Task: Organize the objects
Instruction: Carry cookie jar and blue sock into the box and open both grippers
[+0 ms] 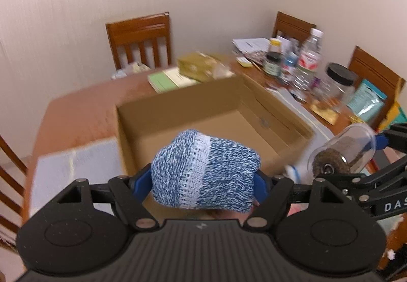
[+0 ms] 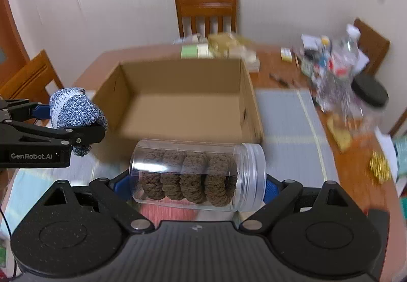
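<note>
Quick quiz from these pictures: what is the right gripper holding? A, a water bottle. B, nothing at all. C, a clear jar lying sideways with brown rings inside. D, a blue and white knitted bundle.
C: the right gripper is shut on the clear jar, which lies on its side with brown rings stacked inside, in front of the cardboard box; the knitted bundle is in the left gripper.

At two o'clock, the bottles smear into blur, labels perhaps unreadable; the knit bundle hides the left gripper's fingertips.

both wrist views look forward, close over the same cardboard box.
</note>
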The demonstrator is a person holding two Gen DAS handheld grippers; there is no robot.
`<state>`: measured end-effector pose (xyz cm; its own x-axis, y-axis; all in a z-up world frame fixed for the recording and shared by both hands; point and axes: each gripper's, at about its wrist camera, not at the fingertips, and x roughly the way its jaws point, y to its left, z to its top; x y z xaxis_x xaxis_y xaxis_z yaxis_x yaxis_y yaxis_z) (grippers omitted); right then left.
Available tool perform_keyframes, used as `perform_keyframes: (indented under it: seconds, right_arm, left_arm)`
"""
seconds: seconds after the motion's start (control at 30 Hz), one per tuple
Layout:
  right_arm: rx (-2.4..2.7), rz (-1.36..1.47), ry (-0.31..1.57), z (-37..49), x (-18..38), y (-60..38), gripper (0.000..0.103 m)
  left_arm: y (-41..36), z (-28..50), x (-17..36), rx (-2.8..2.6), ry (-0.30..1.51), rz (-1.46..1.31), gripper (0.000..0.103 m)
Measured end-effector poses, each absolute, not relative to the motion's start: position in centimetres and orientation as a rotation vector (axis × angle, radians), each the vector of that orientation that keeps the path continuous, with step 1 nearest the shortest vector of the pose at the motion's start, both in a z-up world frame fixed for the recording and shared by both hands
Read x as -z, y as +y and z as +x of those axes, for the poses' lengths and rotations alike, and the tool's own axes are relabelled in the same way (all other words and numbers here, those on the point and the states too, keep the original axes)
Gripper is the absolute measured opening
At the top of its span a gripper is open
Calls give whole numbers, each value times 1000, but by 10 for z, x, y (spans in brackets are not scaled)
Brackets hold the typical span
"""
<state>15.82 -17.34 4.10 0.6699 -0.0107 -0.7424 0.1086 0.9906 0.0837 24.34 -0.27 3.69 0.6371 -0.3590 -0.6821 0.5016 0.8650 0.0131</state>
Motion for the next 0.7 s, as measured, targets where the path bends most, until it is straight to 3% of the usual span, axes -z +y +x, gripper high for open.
perform_keyframes:
  seconds: [0.23,0.4,0.7]
  right_arm:
    - [77,118,827,228,-45,-172,96]
    - [89,133,836,253,-34,-170,103]
    - [113,89,805,242,-33,-170,103]
  left_arm:
    - [-2,299,-29,486,744,198,78]
    - [2,313,-21,456,751,188,97]
    - [7,308,-23,459,759,191,98]
